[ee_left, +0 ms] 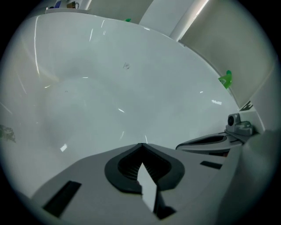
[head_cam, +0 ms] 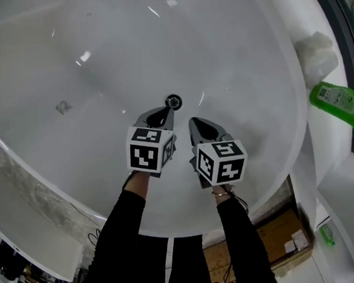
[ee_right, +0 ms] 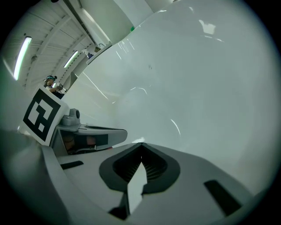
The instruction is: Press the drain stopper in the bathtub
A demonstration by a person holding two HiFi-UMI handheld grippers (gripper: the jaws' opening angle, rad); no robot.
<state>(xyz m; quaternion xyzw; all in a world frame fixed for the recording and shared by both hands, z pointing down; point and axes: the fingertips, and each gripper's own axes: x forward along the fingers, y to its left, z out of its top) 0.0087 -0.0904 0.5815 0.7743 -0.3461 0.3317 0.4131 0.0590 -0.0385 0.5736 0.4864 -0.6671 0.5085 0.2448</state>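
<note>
The round chrome drain stopper [head_cam: 173, 101] sits in the floor of the white bathtub [head_cam: 67, 61]. My left gripper [head_cam: 164, 112] is shut and empty, its tip just short of the stopper on the near left side. My right gripper [head_cam: 195, 123] is also shut and empty, a little nearer me and to the right of the drain. In the left gripper view the shut left gripper [ee_left: 140, 146] points at bare tub wall, with the right gripper [ee_left: 215, 141] beside it. In the right gripper view the right gripper [ee_right: 140, 145] does the same, the left gripper [ee_right: 90, 136] at its left. The stopper is hidden in both gripper views.
A green bottle [head_cam: 340, 103] and a white bundle [head_cam: 317, 56] rest on the tub's right ledge. A cardboard box [head_cam: 282, 239] sits on the floor beside the tub. The tub rim [head_cam: 21, 174] curves round at the near left.
</note>
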